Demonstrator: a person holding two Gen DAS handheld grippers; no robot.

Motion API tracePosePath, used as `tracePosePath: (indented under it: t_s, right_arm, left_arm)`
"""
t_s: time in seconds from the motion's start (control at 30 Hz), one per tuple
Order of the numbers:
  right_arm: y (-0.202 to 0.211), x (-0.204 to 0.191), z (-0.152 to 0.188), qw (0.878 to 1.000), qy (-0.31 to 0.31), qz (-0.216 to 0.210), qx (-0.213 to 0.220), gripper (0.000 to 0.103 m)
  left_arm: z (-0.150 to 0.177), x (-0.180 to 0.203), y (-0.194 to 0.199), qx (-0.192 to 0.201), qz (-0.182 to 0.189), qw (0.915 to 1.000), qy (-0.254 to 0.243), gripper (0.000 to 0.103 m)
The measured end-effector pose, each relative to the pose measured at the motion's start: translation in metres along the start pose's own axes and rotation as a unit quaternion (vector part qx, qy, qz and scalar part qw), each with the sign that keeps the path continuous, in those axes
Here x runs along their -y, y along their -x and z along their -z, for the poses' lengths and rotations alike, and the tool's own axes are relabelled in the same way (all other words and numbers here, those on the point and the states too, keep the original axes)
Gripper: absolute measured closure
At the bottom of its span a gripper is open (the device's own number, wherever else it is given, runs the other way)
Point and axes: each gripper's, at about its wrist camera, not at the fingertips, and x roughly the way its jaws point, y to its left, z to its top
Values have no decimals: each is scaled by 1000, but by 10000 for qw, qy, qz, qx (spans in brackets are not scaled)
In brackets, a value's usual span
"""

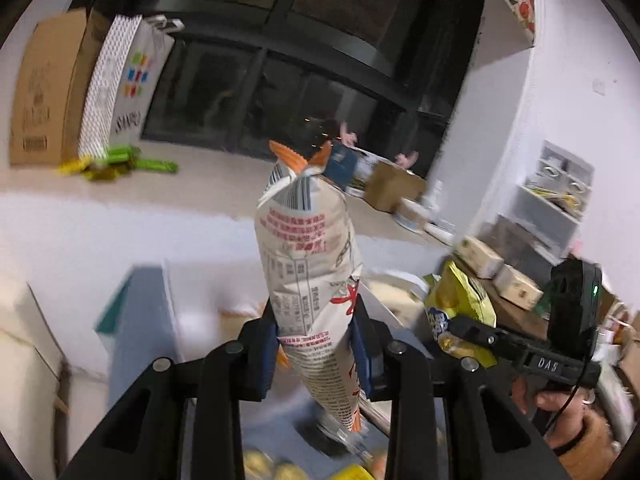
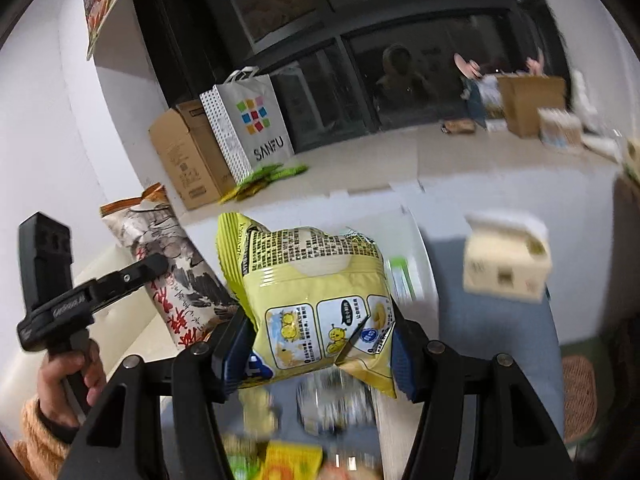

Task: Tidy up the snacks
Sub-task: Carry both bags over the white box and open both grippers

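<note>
My left gripper is shut on a tall white snack bag with orange ends and red print, held upright in the air. It also shows in the right wrist view at the left. My right gripper is shut on a yellow chip bag, also lifted. The yellow bag shows in the left wrist view at the right, held by the right gripper. Blurred snack packs lie below both grippers.
A cardboard box and a white SANFU paper bag stand on the window ledge with green packets. More boxes sit at the ledge's right. A small beige carton is at right. A drawer unit stands by the wall.
</note>
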Motion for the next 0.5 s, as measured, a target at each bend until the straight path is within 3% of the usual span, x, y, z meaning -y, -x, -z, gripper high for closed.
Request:
tracePosePath:
  t_s: [0.17,0.3,0.37,0.4,0.43,0.47,0.5]
  right_arm:
    - [-66,7,-45,9991,-79,335,-250,39]
    - [-108,14,-55,9963,3,543,-662,39]
    - [-117,16,-54,9957,105,628,-679,32]
    - [-119,17,-54,9951,134,704,-678,20]
    - [-120,20,-53,9945,122,805,-664,4]
    - [-119,24,-52,9939,55,909,-614,0]
    - [-117,27,-52,9942,4,897,-589,0]
  left_arm:
    - [-30,-21,-43,-168,-416,9989,-165,68]
    - [-29,-32,-87,-561,-583,9967,-80,67]
    - [-25,-36,-104,-747,-782,9941,-121,63]
    - [-19,-39,-109,-794,-881,9929,-93,61]
    - [-17,-43,-113,-842,-961,9918,-10,46]
    - [-14,-48,-114,-864,-979,9914,130,23]
    - [-11,-49,-112,-833,-963,9917,202,13]
